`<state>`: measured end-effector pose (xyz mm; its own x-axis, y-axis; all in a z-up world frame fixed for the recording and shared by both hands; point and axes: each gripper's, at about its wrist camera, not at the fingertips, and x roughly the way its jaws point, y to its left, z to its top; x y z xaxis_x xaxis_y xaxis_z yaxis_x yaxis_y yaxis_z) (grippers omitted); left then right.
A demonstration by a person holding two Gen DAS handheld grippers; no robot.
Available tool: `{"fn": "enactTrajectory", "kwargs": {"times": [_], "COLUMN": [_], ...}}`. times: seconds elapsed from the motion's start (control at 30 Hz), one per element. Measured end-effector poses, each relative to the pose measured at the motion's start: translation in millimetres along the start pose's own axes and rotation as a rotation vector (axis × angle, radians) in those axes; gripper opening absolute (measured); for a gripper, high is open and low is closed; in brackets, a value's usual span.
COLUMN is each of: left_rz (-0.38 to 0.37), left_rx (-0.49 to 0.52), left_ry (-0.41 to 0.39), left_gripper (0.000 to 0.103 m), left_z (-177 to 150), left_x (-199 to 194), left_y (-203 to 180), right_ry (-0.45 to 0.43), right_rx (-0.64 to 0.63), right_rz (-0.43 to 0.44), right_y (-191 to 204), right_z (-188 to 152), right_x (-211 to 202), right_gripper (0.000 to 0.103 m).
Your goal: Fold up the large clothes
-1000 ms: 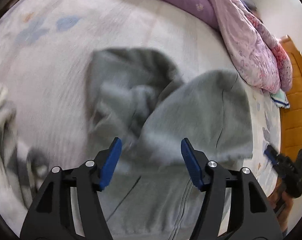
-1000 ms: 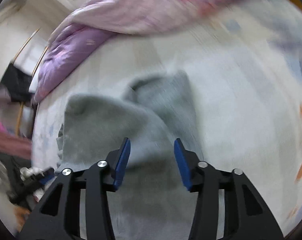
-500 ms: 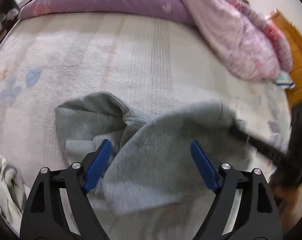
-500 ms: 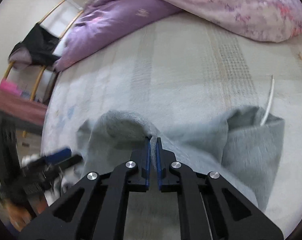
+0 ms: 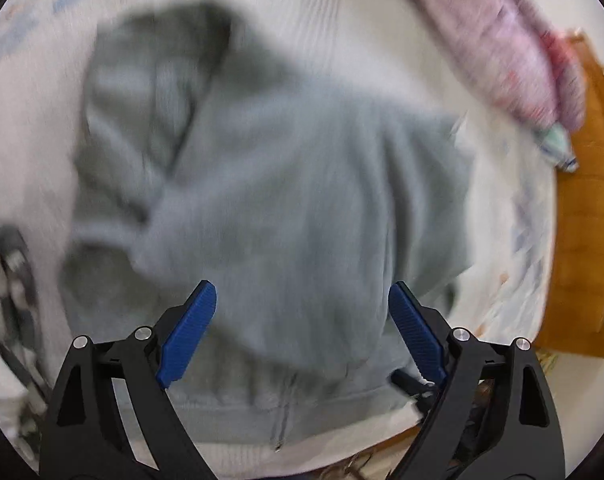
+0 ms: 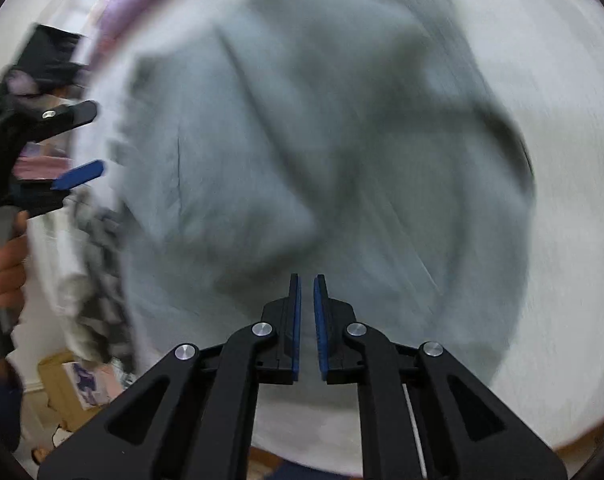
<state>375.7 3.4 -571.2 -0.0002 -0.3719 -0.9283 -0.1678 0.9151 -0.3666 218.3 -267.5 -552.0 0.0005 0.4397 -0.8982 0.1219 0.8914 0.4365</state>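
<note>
A grey zip hoodie point(image 5: 286, 200) lies partly folded on the pale bed sheet point(image 5: 342, 12), its zip hem toward me; both views are motion-blurred. It also fills the right wrist view point(image 6: 322, 160). My left gripper point(image 5: 302, 332) is open and empty, held above the hoodie's lower part. My right gripper point(image 6: 305, 316) has its jaws nearly closed with a narrow gap and nothing visible between them, above the hoodie. The left gripper also shows at the left edge of the right wrist view point(image 6: 66, 148), open.
A pink and purple duvet point(image 5: 514, 40) lies at the far right of the bed. Another checked dark-and-white garment point(image 5: 10, 276) lies at the left. An orange wooden floor point(image 5: 586, 220) runs beyond the bed's right edge. A cardboard box point(image 6: 74, 384) sits on the floor.
My right gripper has let go of the hoodie fold it pinched half a second ago and has lifted above the garment. Both cameras have swung to look down on the hoodie.
</note>
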Motion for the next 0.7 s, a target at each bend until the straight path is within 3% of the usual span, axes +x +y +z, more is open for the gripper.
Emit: {"fn": "enactTrajectory", "kwargs": {"times": [0.13, 0.23, 0.37, 0.4, 0.5, 0.57, 0.7], "left_rz": [0.122, 0.157, 0.203, 0.209, 0.210, 0.193, 0.067], "left_rx": [-0.035, -0.075, -0.022, -0.019, -0.021, -0.021, -0.052], "left_ry": [0.118, 0.125, 0.115, 0.116, 0.116, 0.123, 0.076], "left_gripper": [0.088, 0.088, 0.089, 0.090, 0.090, 0.090, 0.090], "left_z": [-25, -34, -35, -34, -35, -35, -28], "left_x": [58, 73, 74, 76, 76, 72, 34], "left_y": [22, 37, 24, 22, 19, 20, 11], "right_ry": [-0.125, -0.190, -0.170, -0.146, -0.064, -0.075, -0.081], "right_rx": [0.089, 0.116, 0.141, 0.157, 0.167, 0.197, 0.220], "right_rz": [0.055, 0.113, 0.153, 0.127, 0.009, 0.028, 0.078], "right_y": [1, 16, 33, 34, 32, 28, 24], "right_z": [8, 34, 62, 64, 62, 60, 70], "right_x": [-23, -29, 1, 13, 49, 52, 26], "right_gripper": [0.008, 0.008, 0.008, 0.008, 0.004, 0.004, 0.009]}}
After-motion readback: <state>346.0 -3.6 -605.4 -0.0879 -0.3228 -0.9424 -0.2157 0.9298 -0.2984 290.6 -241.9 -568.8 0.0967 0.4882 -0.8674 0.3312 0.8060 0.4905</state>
